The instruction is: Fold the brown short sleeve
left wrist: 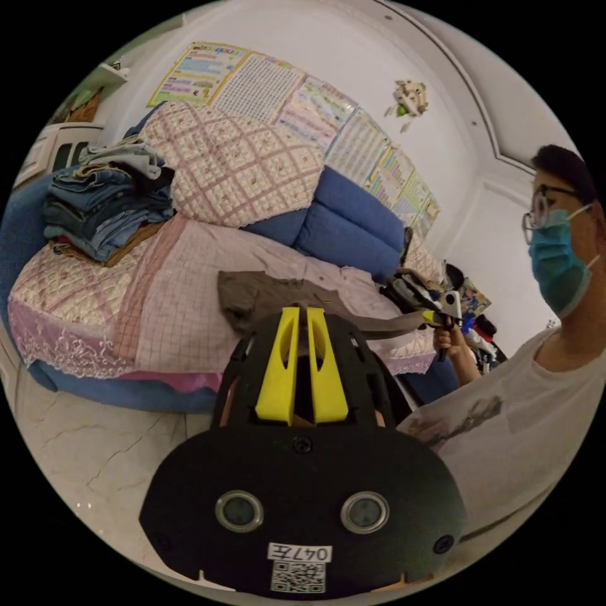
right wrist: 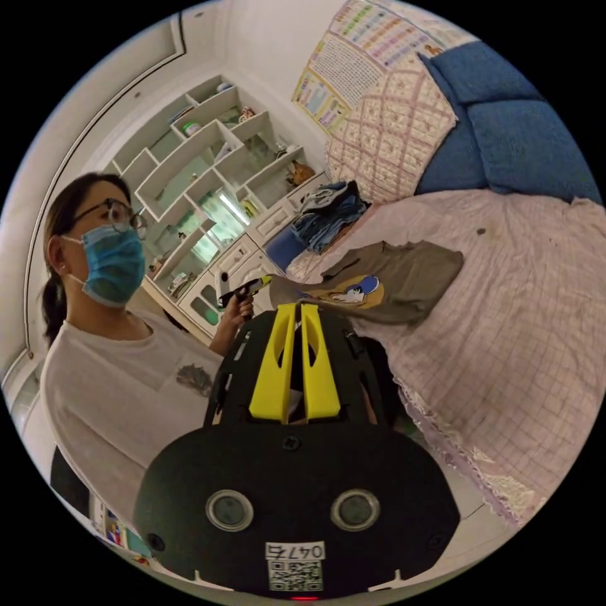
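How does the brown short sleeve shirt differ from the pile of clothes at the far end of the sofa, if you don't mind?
The brown short sleeve shirt is one garment, spread loosely and partly lifted at an edge; the pile of clothes is many garments, folded and stacked. The shirt is brown with a cartoon print, while the pile is mostly blue denim. The shirt is held between both grippers; the pile is untouched. Both rest on the pink checked cover.

White walls [left wrist: 353,57] carry a row of colourful charts [left wrist: 297,101]. Against them stands a blue sofa [left wrist: 353,227] with a pink checked cover [right wrist: 536,303] and a quilted diamond-pattern cushion [left wrist: 233,164]; a stack of folded clothes [left wrist: 107,208] sits on one end. The floor [left wrist: 82,442] is pale marbled tile. White open shelving [right wrist: 208,158] lines another wall, above low cabinets [right wrist: 227,265]. The light is dim and even.
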